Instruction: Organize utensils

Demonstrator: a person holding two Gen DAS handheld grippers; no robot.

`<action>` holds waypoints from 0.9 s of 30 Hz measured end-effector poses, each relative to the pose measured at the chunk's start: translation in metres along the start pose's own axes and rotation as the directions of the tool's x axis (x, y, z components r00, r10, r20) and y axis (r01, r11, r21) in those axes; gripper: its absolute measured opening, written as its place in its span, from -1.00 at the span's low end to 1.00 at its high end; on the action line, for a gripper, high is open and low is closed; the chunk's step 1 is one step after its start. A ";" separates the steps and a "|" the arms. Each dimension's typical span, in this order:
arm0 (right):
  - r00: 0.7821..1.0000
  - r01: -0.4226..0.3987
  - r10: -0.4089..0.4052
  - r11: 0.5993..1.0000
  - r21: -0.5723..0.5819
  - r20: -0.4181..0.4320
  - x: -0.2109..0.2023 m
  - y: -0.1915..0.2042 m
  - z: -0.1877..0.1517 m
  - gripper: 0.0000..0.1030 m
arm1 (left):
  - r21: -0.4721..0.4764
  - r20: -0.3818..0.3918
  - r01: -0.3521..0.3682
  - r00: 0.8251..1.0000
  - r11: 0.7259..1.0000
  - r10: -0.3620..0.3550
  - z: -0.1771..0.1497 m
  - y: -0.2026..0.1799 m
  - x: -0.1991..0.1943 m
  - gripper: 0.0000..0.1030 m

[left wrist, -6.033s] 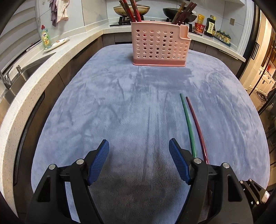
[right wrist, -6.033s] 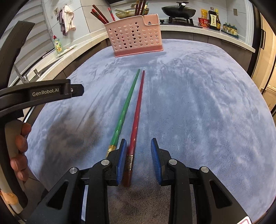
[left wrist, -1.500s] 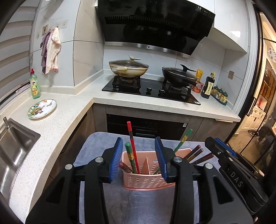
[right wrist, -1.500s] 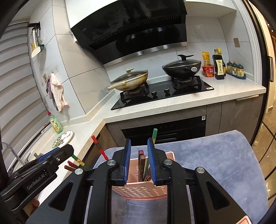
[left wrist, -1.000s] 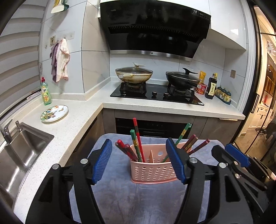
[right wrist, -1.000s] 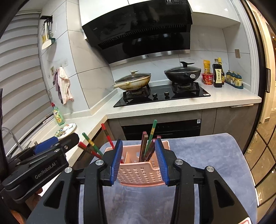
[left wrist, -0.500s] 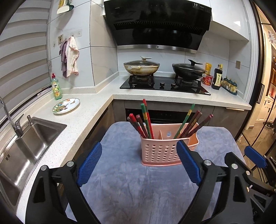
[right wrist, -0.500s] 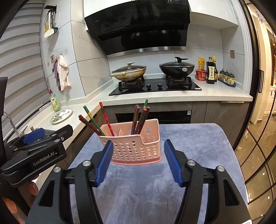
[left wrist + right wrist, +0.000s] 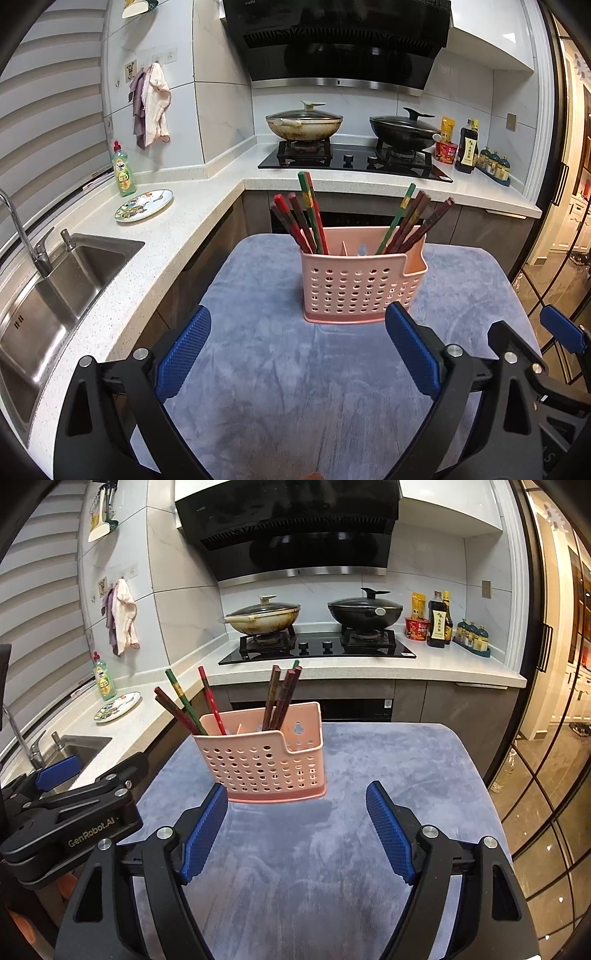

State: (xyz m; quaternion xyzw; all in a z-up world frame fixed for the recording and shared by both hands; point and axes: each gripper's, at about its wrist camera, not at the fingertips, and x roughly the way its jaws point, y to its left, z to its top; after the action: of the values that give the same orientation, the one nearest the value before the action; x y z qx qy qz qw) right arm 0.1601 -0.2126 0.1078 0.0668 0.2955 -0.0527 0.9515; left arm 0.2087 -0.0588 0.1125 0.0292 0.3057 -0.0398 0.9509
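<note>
A pink perforated basket (image 9: 358, 284) (image 9: 266, 764) stands at the far end of the blue-grey cloth (image 9: 295, 387). Red, green and brown chopsticks lean in its left compartment (image 9: 306, 218) and its right compartment (image 9: 406, 221). In the right wrist view the same bundles (image 9: 184, 705) (image 9: 280, 698) stick up from it. My left gripper (image 9: 298, 326) hangs just short of the basket, its jaws opening with nothing between them. My right gripper (image 9: 297, 803) is also just short of it, jaws opening and empty. No chopsticks lie on the cloth.
A steel sink (image 9: 55, 288), a painted plate (image 9: 144, 210) and a green soap bottle (image 9: 123, 170) line the counter on the left. Two lidded pans sit on the hob (image 9: 351, 158) behind. A glass door (image 9: 546, 775) borders the table's right edge.
Both grippers have drawn back and down from the basket, and their jaws have spread wide. The two chopsticks that lay on the cloth six seconds ago are gone from it.
</note>
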 end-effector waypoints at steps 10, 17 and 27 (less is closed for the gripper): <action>1.000 0.021 -0.022 1.000 -0.005 -0.017 0.005 -0.004 -0.009 0.63 | -0.004 -0.038 -0.004 0.999 1.000 0.004 -0.013 -0.002 0.008 0.77; 0.999 0.035 -0.036 0.999 -0.021 -0.038 0.011 -0.003 -0.014 0.65 | -0.002 -0.054 -0.002 0.999 1.000 0.002 -0.016 -0.003 0.012 0.77; 0.996 0.052 -0.054 0.998 -0.032 -0.073 0.020 0.000 -0.019 0.70 | 0.002 -0.083 -0.017 0.996 1.000 0.018 -0.022 -0.005 0.020 0.77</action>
State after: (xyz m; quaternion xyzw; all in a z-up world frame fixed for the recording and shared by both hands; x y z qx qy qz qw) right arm 0.1661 -0.2112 0.0811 0.0465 0.3327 -0.0711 0.9392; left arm 0.2119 -0.0633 0.0829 0.0340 0.3446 -0.0303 0.9376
